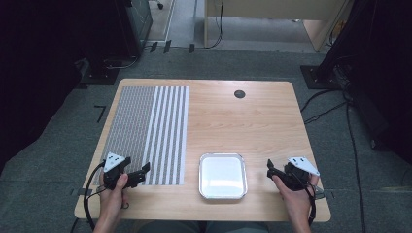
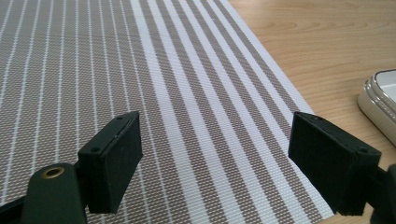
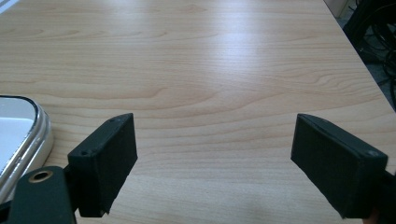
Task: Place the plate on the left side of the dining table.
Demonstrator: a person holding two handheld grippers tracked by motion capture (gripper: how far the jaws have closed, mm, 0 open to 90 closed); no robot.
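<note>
The landmark is the tray, a square metal tray with rounded corners and a white inner face, lying flat on the wooden bench at the middle of the near edge; being square, it has no distinct long axis, and its sides run parallel to the bench edges. Left of the tray, just beside it, lies the striped placemat, flat on the bench, its long axis running from the near edge toward the far edge, with the stripes along that axis; the wide white stripes are on the half nearer the tray. The left claw is held over the near right corner of the placemat, left of the tray, pointing toward it; its 2 jaws are spread wide with nothing between them. The right claw is held right of the tray, near it, above bare bench; its 2 jaws are likewise spread wide and empty. Beyond the tray, near the far edge, sits 1 round dark cable port.
</note>
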